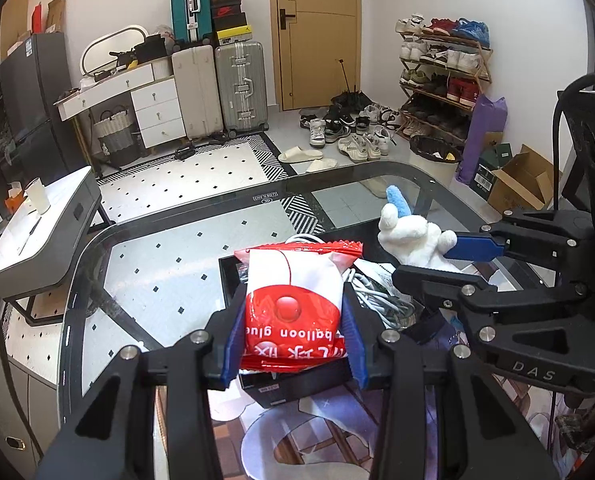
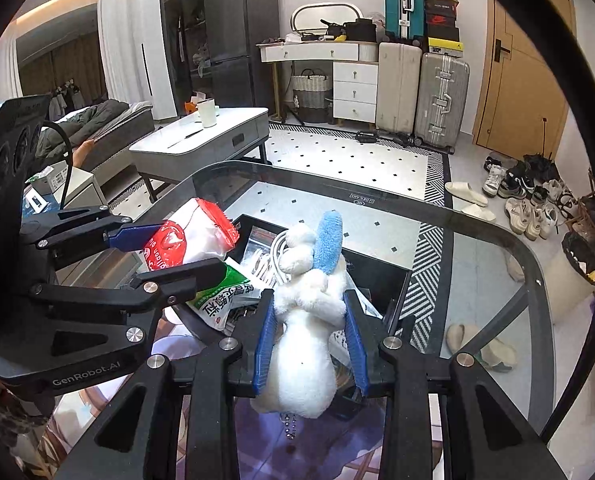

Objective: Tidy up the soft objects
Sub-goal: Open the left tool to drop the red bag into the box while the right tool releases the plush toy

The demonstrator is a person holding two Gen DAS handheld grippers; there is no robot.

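My left gripper (image 1: 295, 336) is shut on a red and white balloon glue packet (image 1: 293, 300) and holds it above a black box (image 1: 233, 276) on the glass table. My right gripper (image 2: 309, 344) is shut on a white plush toy (image 2: 301, 360) with a blue ear (image 2: 329, 244), held over the same black box (image 2: 381, 276). In the left wrist view the plush (image 1: 413, 240) and right gripper (image 1: 449, 264) are to the right. In the right wrist view the packet (image 2: 189, 240) and left gripper (image 2: 169, 256) are to the left.
The box holds white cables (image 1: 377, 300) and a green and white packet (image 2: 225, 296). The glass table rim (image 1: 201, 208) curves around it. Beyond are a grey side table with a cup (image 1: 37, 196), suitcases (image 1: 237, 88), a shoe rack (image 1: 441, 76) and shoes on the floor.
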